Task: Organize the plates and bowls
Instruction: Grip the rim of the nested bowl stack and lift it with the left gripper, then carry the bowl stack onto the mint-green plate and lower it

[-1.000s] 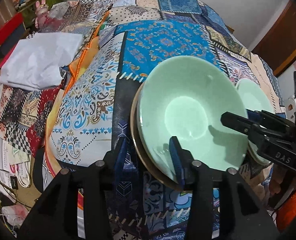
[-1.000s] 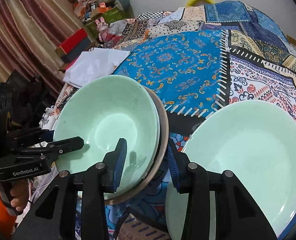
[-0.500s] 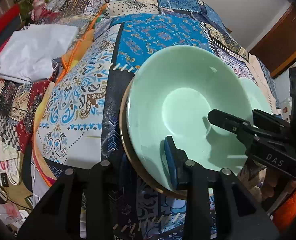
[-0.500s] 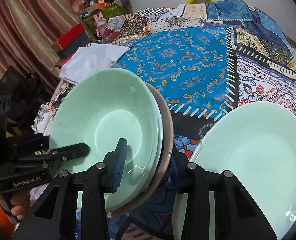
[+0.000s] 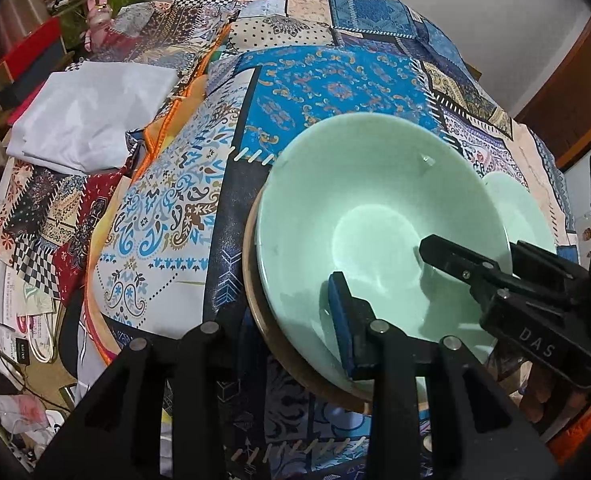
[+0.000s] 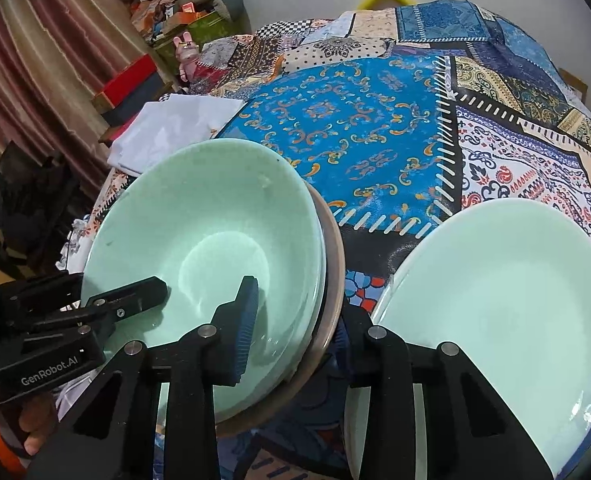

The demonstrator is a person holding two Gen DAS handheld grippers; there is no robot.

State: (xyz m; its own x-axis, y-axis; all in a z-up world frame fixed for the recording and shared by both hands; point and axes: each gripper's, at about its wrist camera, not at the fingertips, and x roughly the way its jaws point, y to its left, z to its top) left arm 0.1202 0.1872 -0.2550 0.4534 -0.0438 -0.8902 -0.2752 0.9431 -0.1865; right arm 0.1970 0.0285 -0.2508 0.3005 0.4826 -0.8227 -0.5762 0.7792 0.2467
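Around your stack the patchwork cloth (image 6: 359, 120) covers the whole table, with a folded white sheet (image 5: 91, 120) lying at its left side and a second pale green plate (image 6: 507, 300) just to the right of the stack, close to your right gripper's outer finger. Boxes and clutter crowd the far left corner. The green bowl (image 5: 375, 216) sits tilted in a stack on a brown plate (image 6: 333, 264). Your left gripper (image 5: 291, 320) has just closed in and pinches the stack's near-left rim, one blue pad inside the bowl, the other finger hidden beneath. Your right gripper (image 6: 295, 320) has also been closing and clamps the opposite rim, its outer finger tucked behind the brown edge. How many dishes lie between bowl and brown plate is hard to make out.
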